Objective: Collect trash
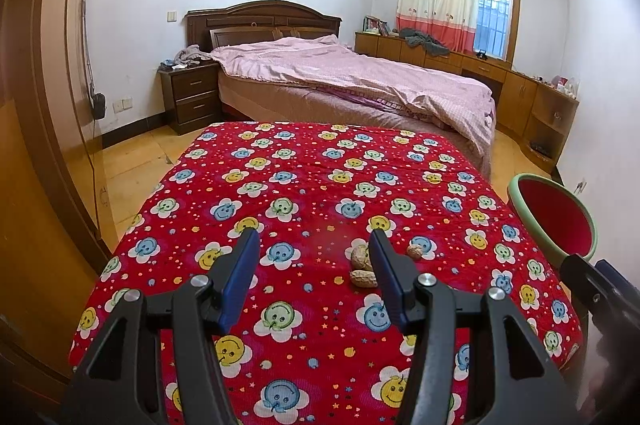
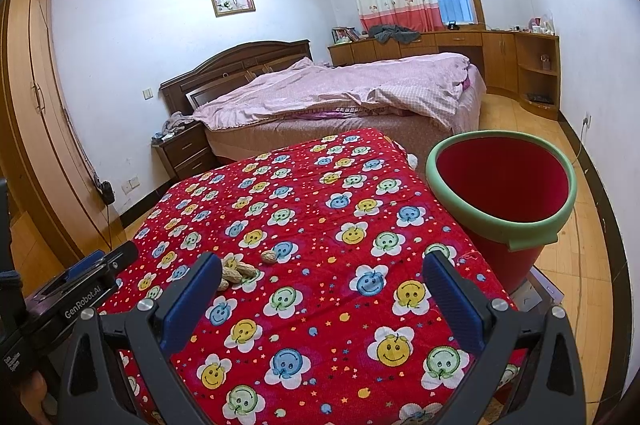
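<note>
From the left wrist, the left gripper (image 1: 314, 243) stood spread and empty over the red flowered cloth (image 1: 304, 185), with the peanut shells (image 1: 362, 267) beside its right finger, while from the right wrist the right gripper (image 2: 322, 267) also gaped empty, the shells (image 2: 240, 271) left of it and the red bin (image 2: 502, 193) beyond the cloth's right edge.

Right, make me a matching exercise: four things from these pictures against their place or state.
1. tan peanut shells
2. red plastic bucket with green rim
3. left tool
4. pink quilt

a. open, above the cloth
b. on the red smiley-flower cloth
c. spread on the bed
d. beside the cloth-covered table's right edge

Pairs: 1-b, 2-d, 3-a, 4-c
</note>
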### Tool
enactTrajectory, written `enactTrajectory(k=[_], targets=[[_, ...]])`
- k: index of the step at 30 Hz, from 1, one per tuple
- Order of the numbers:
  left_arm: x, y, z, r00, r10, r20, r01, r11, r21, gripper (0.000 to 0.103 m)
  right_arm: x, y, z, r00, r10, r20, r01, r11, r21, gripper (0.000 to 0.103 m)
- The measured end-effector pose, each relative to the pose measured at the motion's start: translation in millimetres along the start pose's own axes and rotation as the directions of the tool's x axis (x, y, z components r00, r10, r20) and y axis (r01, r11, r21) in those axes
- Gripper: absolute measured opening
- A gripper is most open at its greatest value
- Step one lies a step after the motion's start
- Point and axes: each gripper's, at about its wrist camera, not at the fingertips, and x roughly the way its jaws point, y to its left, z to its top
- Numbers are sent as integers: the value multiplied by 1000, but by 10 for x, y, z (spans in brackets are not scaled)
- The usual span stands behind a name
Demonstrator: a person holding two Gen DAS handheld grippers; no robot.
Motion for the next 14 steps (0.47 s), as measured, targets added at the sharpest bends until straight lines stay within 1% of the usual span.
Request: enactTrajectory(k=[14], targets=[[-4,1,37,1000,2,5,-2,1000,-1,57,2,-10,6,1000,-1,1,1,1000,1,102]])
